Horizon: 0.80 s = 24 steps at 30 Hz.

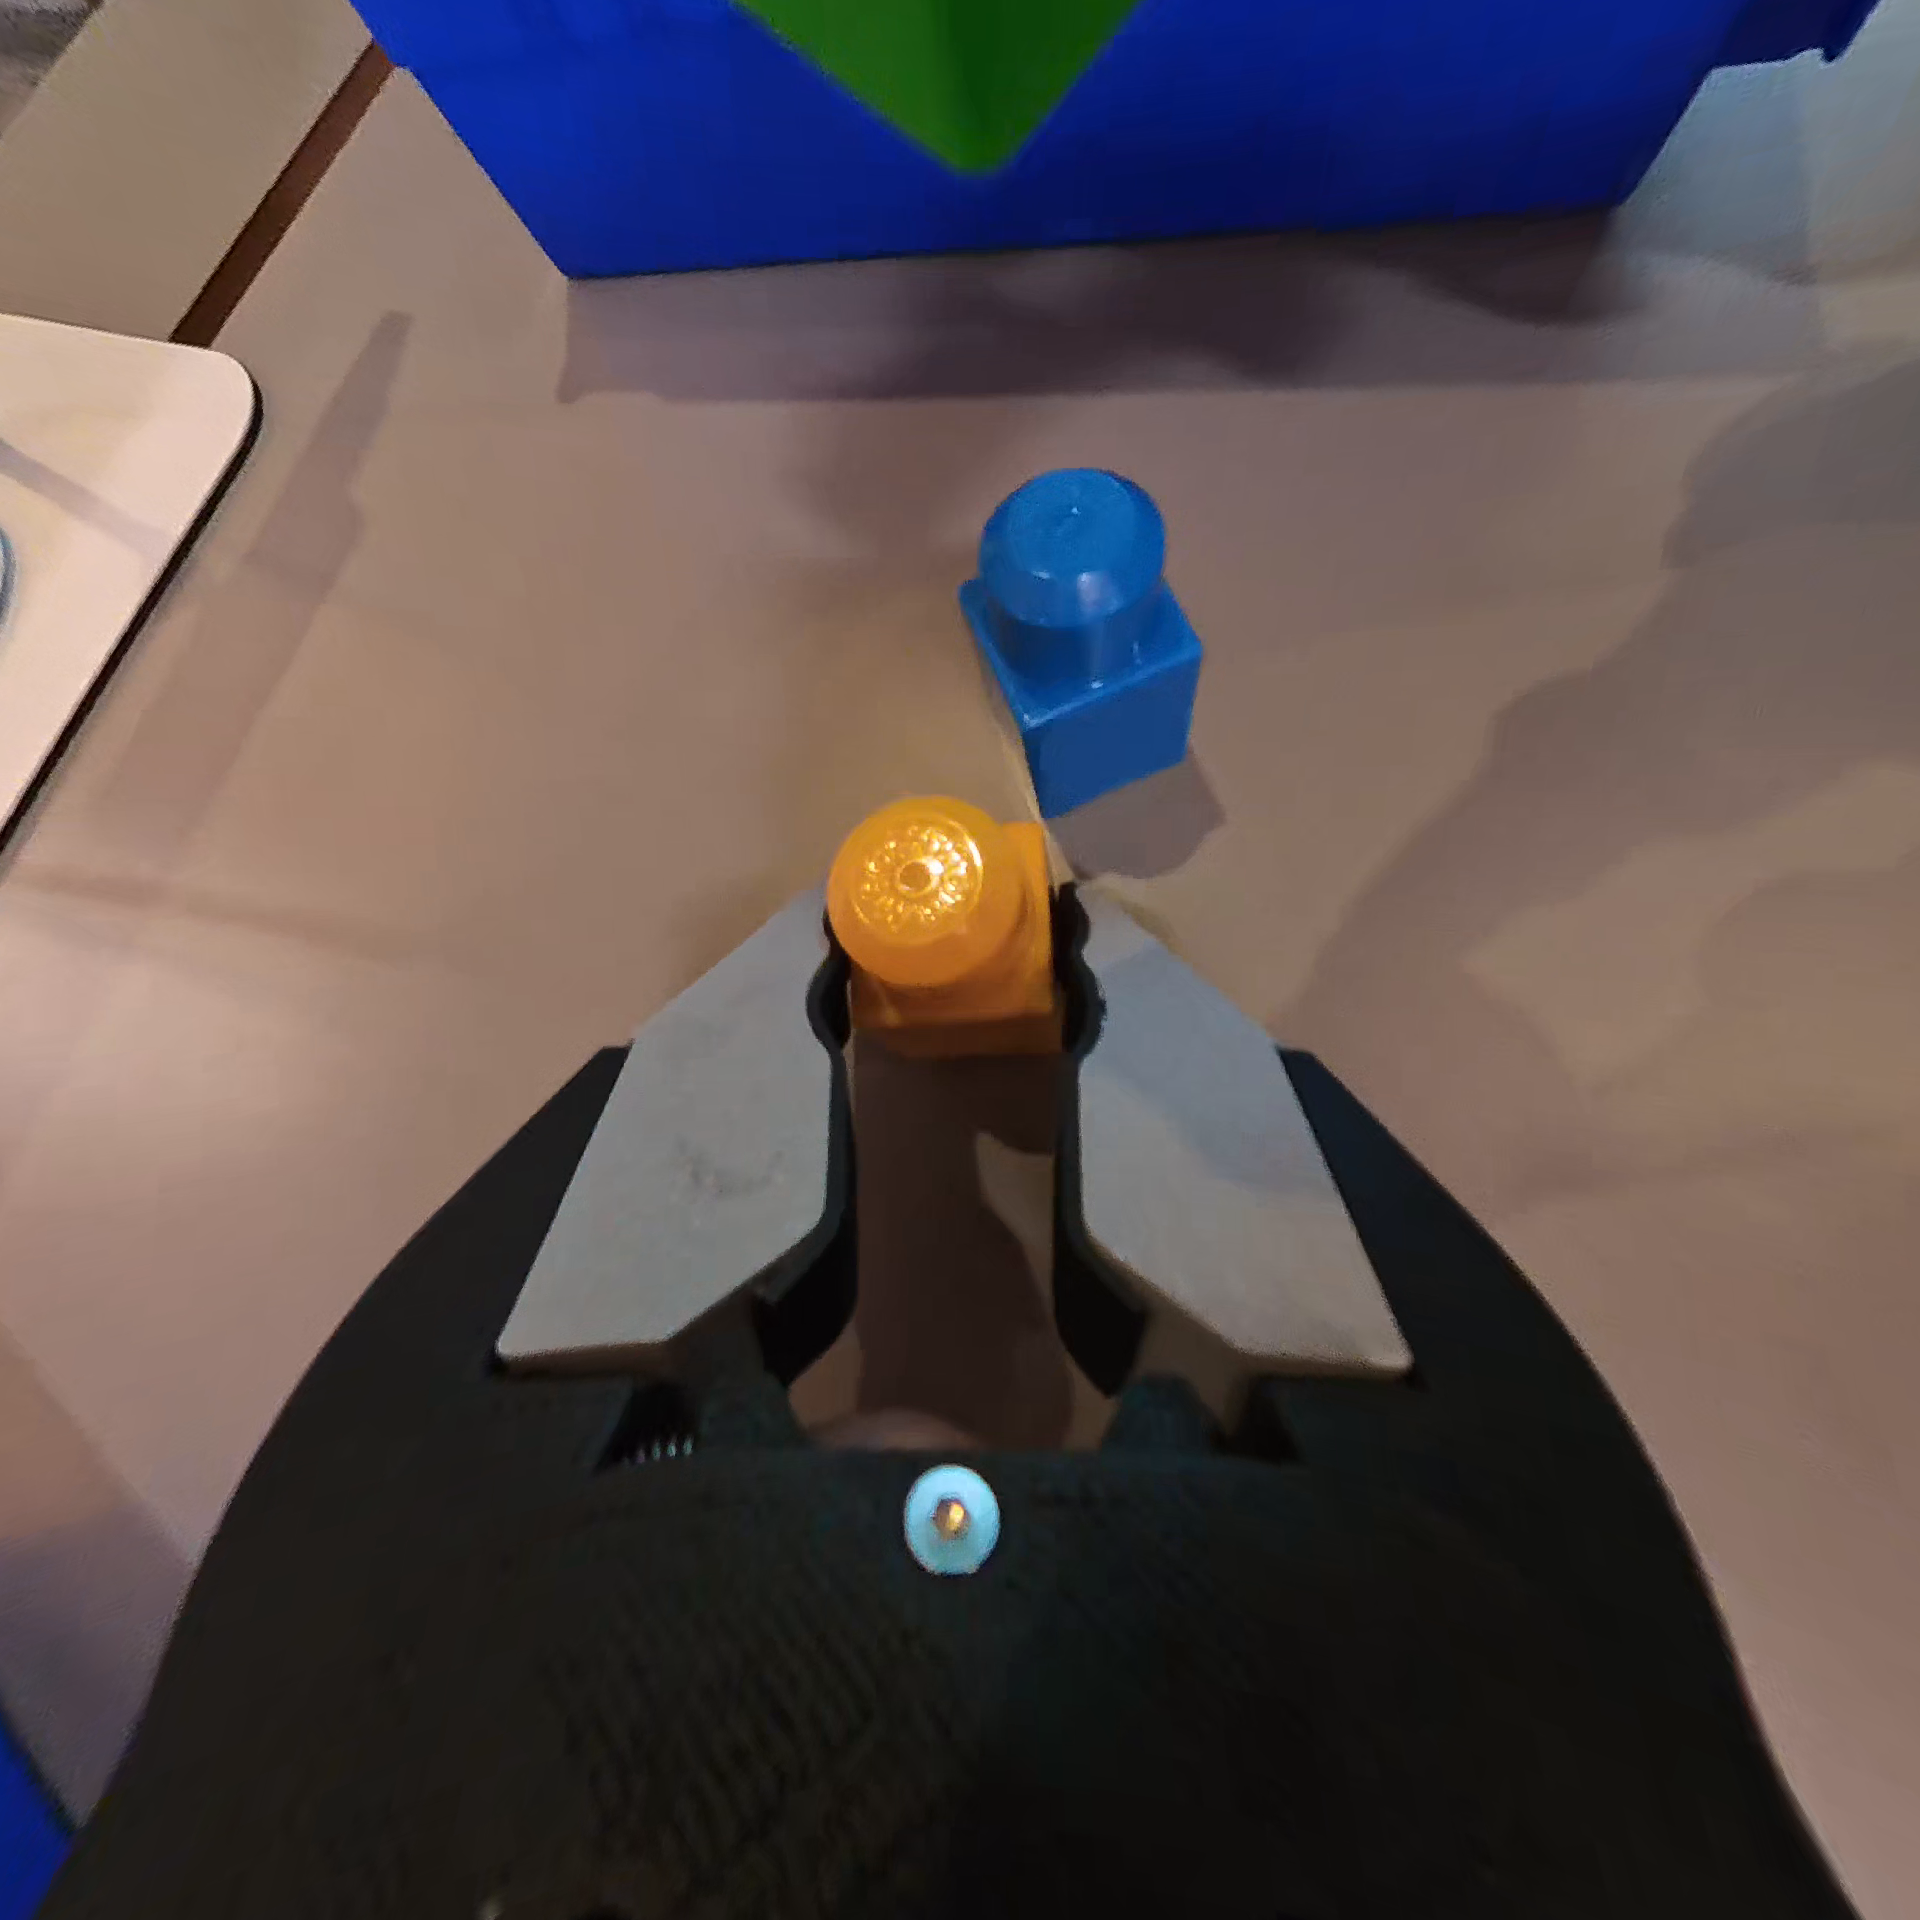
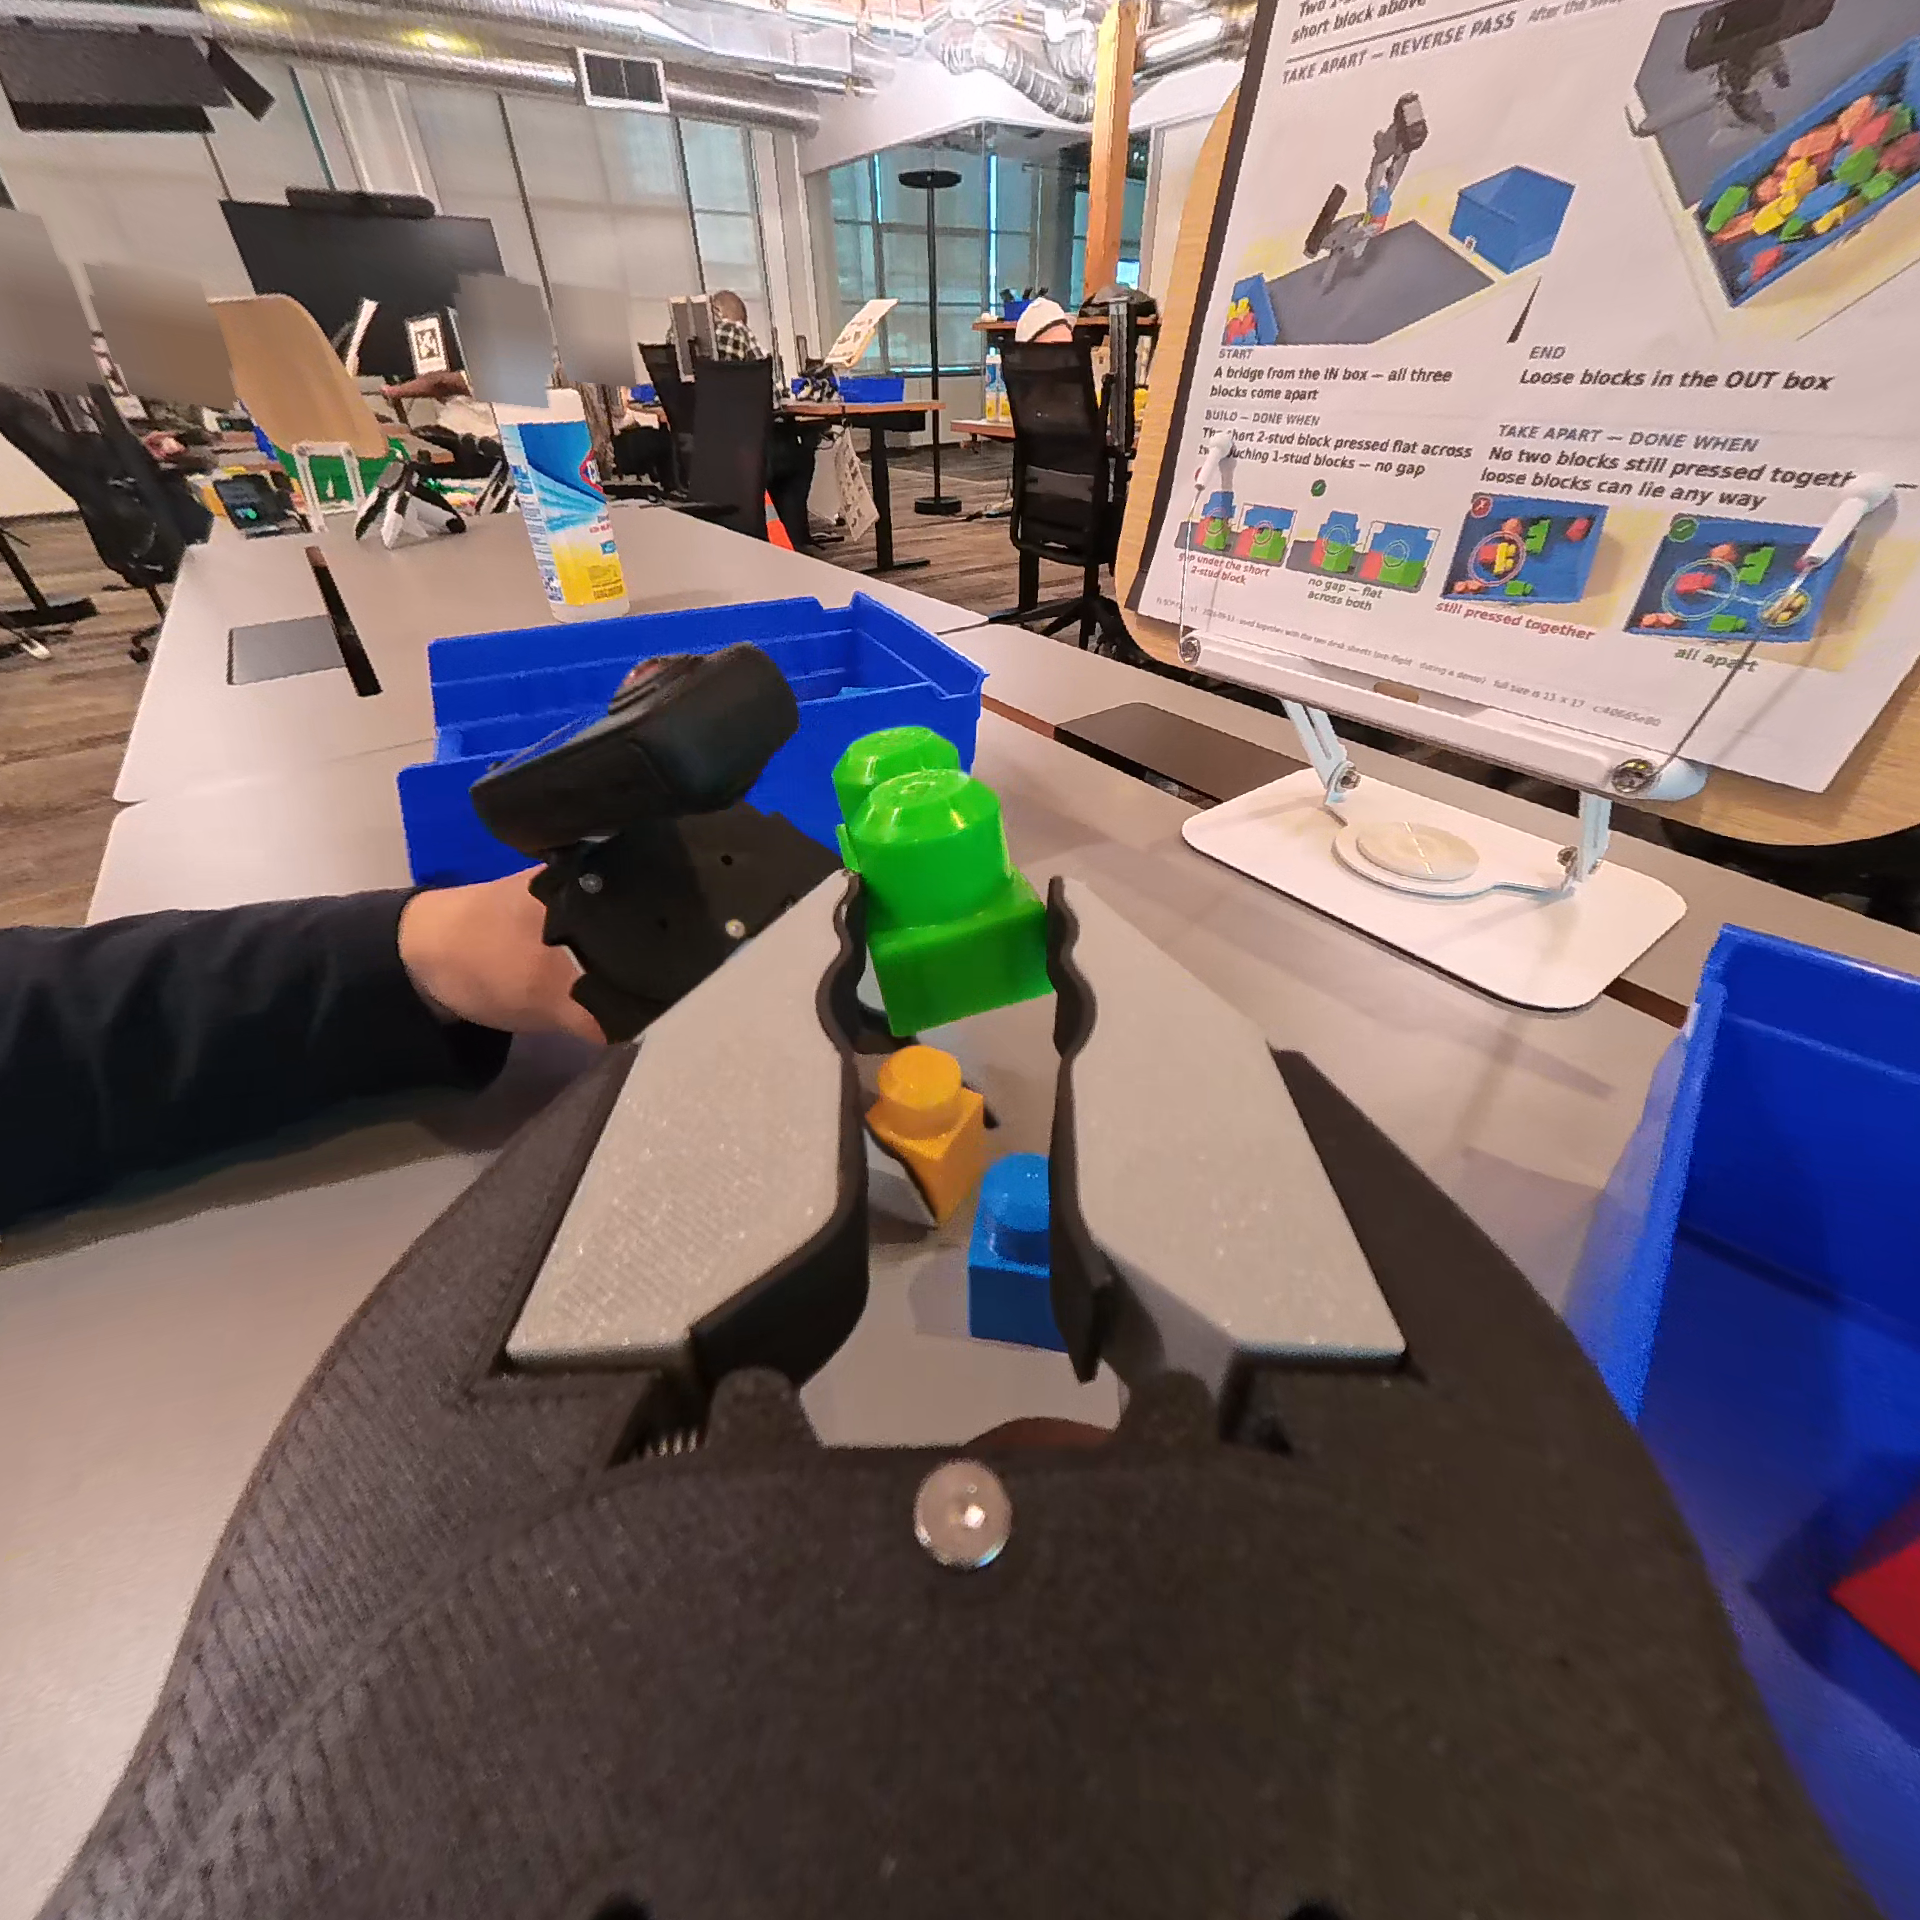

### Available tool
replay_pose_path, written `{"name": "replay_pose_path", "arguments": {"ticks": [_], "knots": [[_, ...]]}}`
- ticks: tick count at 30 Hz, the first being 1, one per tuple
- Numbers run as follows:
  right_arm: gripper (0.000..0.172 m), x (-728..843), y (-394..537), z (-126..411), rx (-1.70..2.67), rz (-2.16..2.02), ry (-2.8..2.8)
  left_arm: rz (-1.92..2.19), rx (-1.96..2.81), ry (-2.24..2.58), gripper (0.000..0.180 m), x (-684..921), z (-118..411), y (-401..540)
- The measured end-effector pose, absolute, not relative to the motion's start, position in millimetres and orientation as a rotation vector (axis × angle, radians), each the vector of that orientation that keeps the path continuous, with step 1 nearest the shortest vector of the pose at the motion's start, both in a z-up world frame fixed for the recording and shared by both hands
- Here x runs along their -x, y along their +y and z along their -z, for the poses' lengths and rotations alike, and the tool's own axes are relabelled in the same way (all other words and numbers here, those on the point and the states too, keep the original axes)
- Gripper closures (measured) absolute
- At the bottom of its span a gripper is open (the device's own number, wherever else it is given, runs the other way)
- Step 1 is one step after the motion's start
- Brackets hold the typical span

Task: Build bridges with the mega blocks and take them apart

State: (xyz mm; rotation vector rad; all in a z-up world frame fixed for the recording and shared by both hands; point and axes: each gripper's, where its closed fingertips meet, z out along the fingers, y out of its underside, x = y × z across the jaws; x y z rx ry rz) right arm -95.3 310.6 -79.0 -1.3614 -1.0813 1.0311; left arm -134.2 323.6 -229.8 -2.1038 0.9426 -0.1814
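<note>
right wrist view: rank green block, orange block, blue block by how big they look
1. green block, largest, though nearest the fingertips
2. and 3. blue block and orange block look about alike; the blue one is partly hidden

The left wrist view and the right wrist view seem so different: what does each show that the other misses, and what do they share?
Only the left wrist view shows the left gripper with its fingers closed on the orange block.

Only the right wrist view shows the room, the instruction board, a spray bottle, the person's hand, and the right gripper gripping a green block up in the air.

Both show the orange block, the blue block, the table and a blue bin.
</note>
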Motion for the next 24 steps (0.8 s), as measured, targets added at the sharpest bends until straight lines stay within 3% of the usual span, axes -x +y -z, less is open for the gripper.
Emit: {"name": "replay_pose_path", "arguments": {"ticks": [8, 18, 24], "knots": [[0.140, 107.5, 300.4, 95.1, 1.406, -1.064, -1.152, 0.291, 2.088, 1.026, 0.145, 140.6, 229.5, 289.8], [0.141, 124.9, 258.5, 120.3, 1.507, -1.411, -1.346, 0.449, 1.949, 1.237, 0.145, 125.1, 229.9, 247.3], [0.140, 128.8, 250.4, 144.1, 1.538, -1.317, -1.483, 0.468, 1.932, 1.287, 0.144, 122.8, 232.3, 240.2]]}}
